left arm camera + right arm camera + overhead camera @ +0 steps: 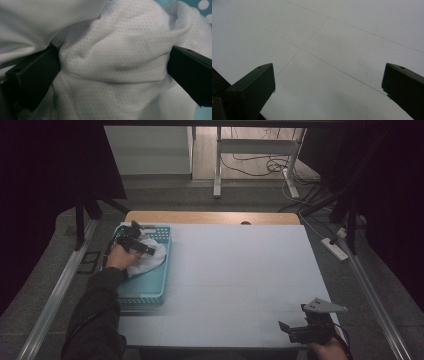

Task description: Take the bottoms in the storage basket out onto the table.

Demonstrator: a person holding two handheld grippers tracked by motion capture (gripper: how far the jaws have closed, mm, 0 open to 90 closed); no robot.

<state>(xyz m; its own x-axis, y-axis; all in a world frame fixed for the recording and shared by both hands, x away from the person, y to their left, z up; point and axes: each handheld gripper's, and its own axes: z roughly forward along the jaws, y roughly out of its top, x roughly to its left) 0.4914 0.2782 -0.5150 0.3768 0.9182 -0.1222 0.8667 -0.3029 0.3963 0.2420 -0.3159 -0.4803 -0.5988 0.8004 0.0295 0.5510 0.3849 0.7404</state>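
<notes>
Over at the left edge of the table point(240, 270) we've got the left gripper point(145, 248) down in the teal basket point(150, 290), jaws spread wide with a bunched fold of the white cloth point(112, 50) sitting between them, not pinched. Our right gripper point(292, 330) hovers near the front right corner, jaws apart, holding nothing.

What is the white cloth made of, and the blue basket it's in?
The white cloth looks like soft mesh sports fabric: tiny dimpled holes all over, loose folds. The blue basket seems hard matte plastic, with moulded slots and round holes in its walls.
</notes>
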